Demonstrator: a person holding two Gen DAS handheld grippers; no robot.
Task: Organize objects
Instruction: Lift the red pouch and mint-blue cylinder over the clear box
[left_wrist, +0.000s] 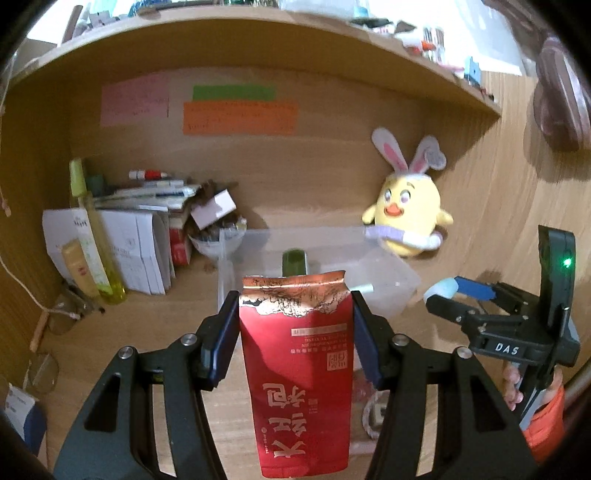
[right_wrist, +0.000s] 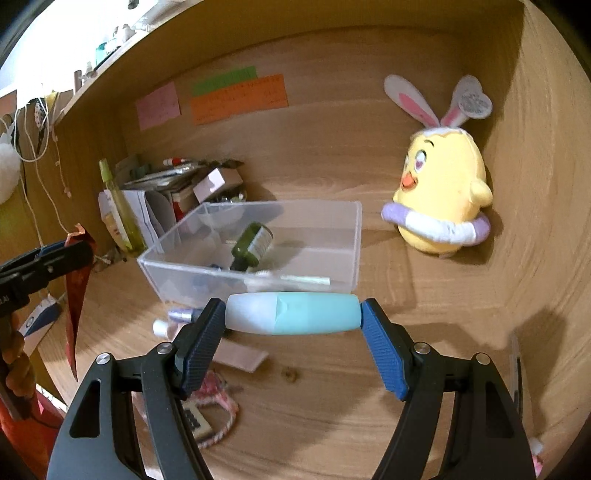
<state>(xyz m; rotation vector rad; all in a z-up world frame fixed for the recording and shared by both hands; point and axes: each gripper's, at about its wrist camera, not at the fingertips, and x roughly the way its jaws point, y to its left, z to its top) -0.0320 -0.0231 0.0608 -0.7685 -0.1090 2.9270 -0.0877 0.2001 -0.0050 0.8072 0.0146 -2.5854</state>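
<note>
The left tool (left_wrist: 295, 310) is clamped on a red pouch (left_wrist: 297, 373), its blue pads pressing the pouch's two side edges just below the crimped, coppery top. The pouch is glossy red foil, taller than wide, with a metallic landscape band across the top and large pale characters printed lower down that read upside down in the left wrist view. It hangs above the wooden bench (left_wrist: 199, 306), with a clear plastic box (right_wrist: 255, 236) beyond it at twelve o'clock. The right tool (right_wrist: 291, 314) is clamped on a small tube (right_wrist: 295, 314) held crosswise, one pad on each end; the tube is matte, rounded and smooth, its left part whitish and its right part pale turquoise. It sits just in front of the box's near wall. Inside the box a dark green bottle (right_wrist: 251, 245) with a printed label lies tilted, and a thin pale stick lies along the near side. A yellow plush chick (right_wrist: 443, 192) with rabbit ears leans in the corner at two o'clock. At ten o'clock a yellow-green spray bottle (right_wrist: 118, 206) stands beside stacked papers and boxes.
</note>
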